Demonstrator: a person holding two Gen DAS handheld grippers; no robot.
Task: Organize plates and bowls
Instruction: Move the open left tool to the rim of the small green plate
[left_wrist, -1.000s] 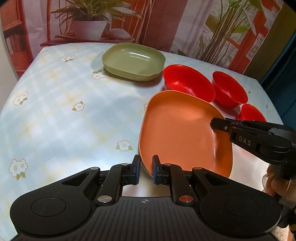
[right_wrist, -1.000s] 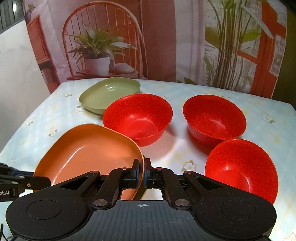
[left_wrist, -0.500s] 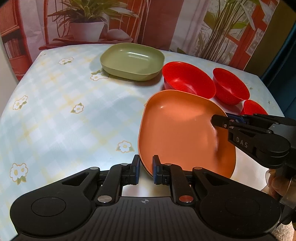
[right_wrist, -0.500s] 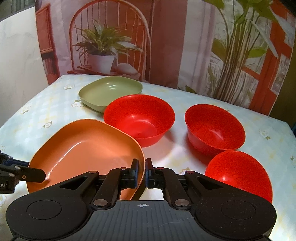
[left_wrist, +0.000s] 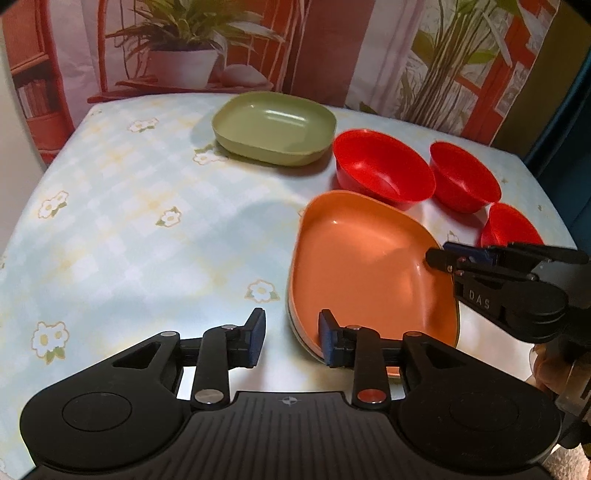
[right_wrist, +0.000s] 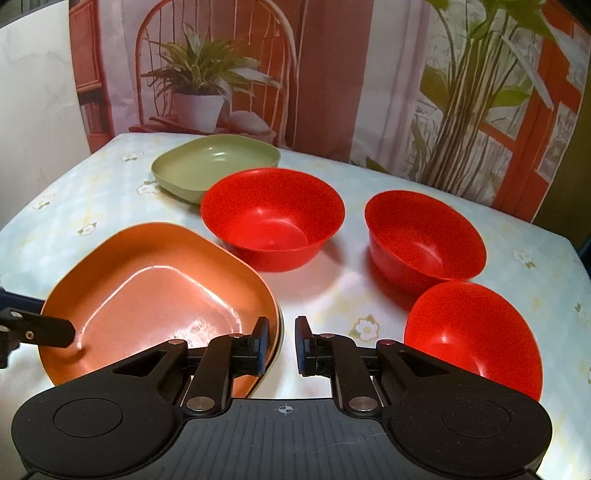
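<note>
- Left wrist view: the third red bowl (left_wrist: 508, 225) is partly hidden behind the right gripper (left_wrist: 439, 254); a paler rim is seen under the orange plate (left_wrist: 365, 266), its identity unclear.
- The left gripper (left_wrist: 291, 338) is seen opening, pads clear of the plate; the plate's near rim lies between the jaws, against the right one.
- Right wrist view: the left gripper (right_wrist: 55, 332) is cut off at the frame edge.
- The right gripper (right_wrist: 282, 341) is seen opening, nothing gripped; the orange plate (right_wrist: 147, 295) rim lies just beside its left pad, on the tablecloth (right_wrist: 343, 295).
</note>
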